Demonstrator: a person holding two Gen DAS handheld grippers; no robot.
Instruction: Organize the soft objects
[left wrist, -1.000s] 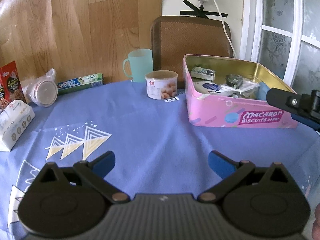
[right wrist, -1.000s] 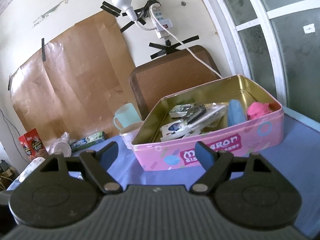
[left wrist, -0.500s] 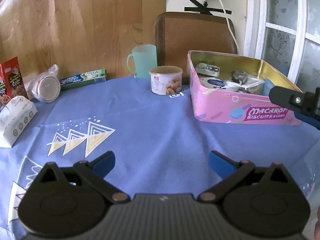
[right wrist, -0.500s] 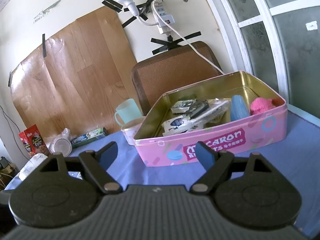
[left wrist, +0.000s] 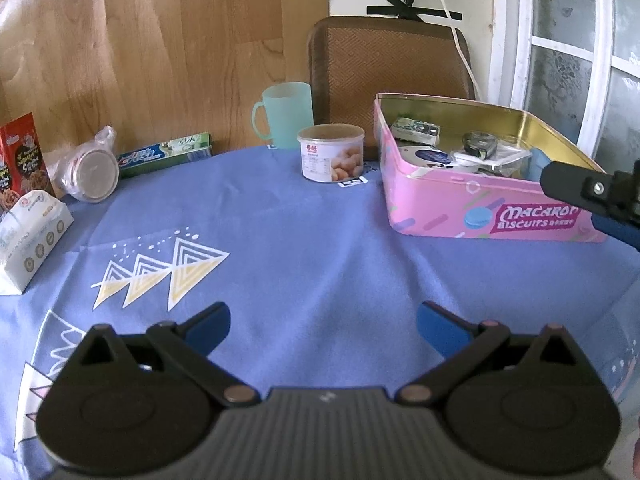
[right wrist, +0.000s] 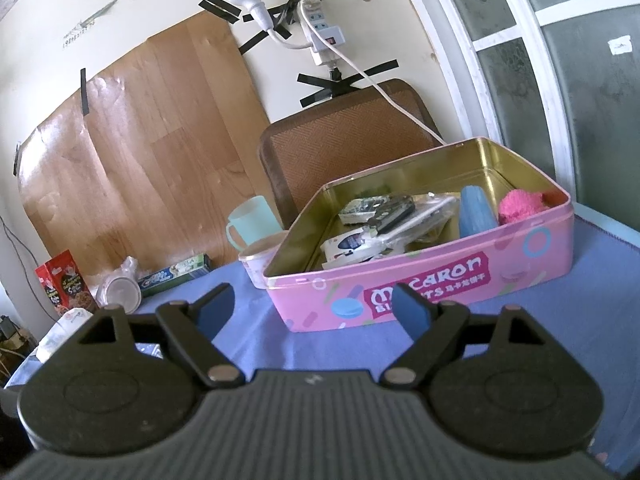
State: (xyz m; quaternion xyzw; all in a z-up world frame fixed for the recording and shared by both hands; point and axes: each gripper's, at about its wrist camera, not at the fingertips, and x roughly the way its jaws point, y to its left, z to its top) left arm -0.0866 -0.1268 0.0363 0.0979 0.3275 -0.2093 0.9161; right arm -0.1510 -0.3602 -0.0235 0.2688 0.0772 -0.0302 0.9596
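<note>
- Tin position: the pink biscuit tin (right wrist: pixel 420 288) sits on the blue tablecloth (left wrist: pixel 304 248) just ahead of your right gripper (right wrist: pixel 316 310), slightly to its right; the tin's front wall shows between the blue fingertips (right wrist: pixel 412 314).
- Your right gripper: jaws spread wide, nothing between the pads, nothing held.
- Your left gripper (left wrist: pixel 324 326): also spread wide and empty, over bare cloth; the tin (left wrist: pixel 480 204) lies well ahead and off to its right.
- Soft items: a fuzzy pink pom-pom (right wrist: pixel 520 206) rests in the tin's far right corner, touching the wall; a blue sponge-like piece (right wrist: pixel 476 212) stands tilted just left of it.
- Other tin contents: clear and printed packets (right wrist: pixel 384 224) piled in the middle; exact kinds too small to tell.
- Tin appearance: open, no lid on it, gold inside, pink outside with "Macaron Biscuits" lettering.
- Nearby: a nut can (left wrist: pixel 331 159) and a mint mug (left wrist: pixel 284 114) stand left of the tin.
</note>
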